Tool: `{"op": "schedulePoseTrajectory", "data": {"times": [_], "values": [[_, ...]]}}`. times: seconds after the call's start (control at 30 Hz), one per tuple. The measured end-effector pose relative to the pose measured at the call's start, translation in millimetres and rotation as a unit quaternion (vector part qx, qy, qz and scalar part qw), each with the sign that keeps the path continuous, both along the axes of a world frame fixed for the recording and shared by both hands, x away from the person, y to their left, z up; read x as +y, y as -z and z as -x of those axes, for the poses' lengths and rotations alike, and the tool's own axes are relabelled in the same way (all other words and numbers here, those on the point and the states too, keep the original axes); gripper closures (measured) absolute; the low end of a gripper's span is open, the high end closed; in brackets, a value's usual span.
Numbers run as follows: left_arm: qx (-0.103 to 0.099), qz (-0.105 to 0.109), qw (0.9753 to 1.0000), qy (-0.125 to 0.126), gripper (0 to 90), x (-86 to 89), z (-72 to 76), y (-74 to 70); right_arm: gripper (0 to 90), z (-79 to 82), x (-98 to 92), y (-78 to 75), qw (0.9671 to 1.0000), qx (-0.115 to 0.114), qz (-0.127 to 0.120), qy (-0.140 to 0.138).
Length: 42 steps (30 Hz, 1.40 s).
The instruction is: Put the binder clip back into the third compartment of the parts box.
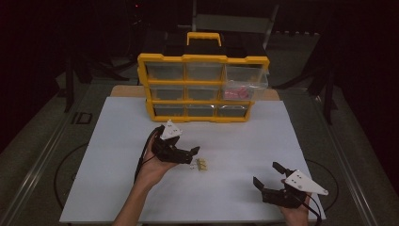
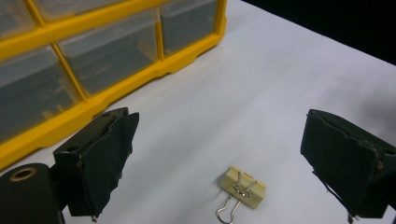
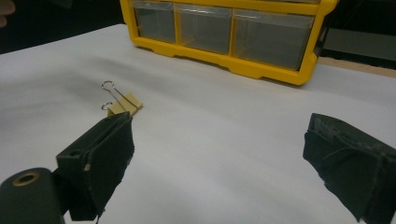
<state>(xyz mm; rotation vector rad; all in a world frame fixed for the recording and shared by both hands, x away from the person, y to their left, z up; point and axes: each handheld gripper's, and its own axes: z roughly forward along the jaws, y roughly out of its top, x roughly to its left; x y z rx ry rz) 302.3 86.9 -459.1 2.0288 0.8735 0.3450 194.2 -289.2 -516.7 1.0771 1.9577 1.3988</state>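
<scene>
A small cream binder clip (image 1: 201, 164) with wire handles lies on the white board (image 1: 244, 141). My left gripper (image 1: 192, 156) is open just left of it, with its jaws pointing at the clip. In the left gripper view the clip (image 2: 243, 186) lies low between the two spread jaws of the left gripper (image 2: 219, 135), touching neither. My right gripper (image 1: 268, 175) stands open near the front right of the board, holding nothing. In the right gripper view the right gripper (image 3: 219, 130) is open, and the clip (image 3: 122, 103) lies beyond its left jaw.
A yellow organiser (image 1: 203, 89) with clear drawers and a carrying handle stands at the back of the board. One drawer on its right side (image 1: 245, 80) sticks out, with pink items (image 1: 236, 93) in it. Dark floor surrounds the table.
</scene>
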Motion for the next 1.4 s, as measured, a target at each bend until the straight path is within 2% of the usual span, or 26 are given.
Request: {"op": "schedulePoseTrajectory", "data": {"times": [0.2,0.37,0.63,0.77,1.07,1.13,1.27,1.4], "values": [[0.016,0.006,0.9998,0.009,9.5,-2.4,3.9,14.6,8.4,0.1,0.0,0.0,1.0,0.0,-0.001,0.0],[0.028,0.001,0.9995,0.013,10.2,-6.2,8.0,27.9,8.4,0.1,0.5,0.1,1.0,0.0,0.001,-0.001],[0.038,-0.003,0.9992,0.015,11.4,-8.7,10.7,40.1,8.4,0.3,0.6,0.1,1.0,0.0,0.002,-0.001],[0.044,-0.001,0.9989,0.014,15.2,-9.1,12.7,47.9,8.4,0.0,0.7,0.3,1.0,-0.001,0.002,-0.002],[0.075,-0.009,0.997,0.019,16.5,-16.3,14.2,71.2,8.4,0.2,0.8,0.3,1.0,0.0,0.002,-0.001],[0.079,-0.006,0.9966,0.024,19.7,-18.5,14.6,74.1,8.4,-0.1,0.7,0.4,1.0,0.0,0.002,-0.002],[0.092,0.008,0.9948,0.041,37.3,-21.2,13.7,78.4,8.4,0.1,1.1,0.3,1.0,0.0,0.003,-0.002],[0.105,0.008,0.9934,0.046,49.9,-24.6,11.0,83.2,8.4,0.1,0.7,0.2,1.0,0.0,0.002,-0.001]]}}
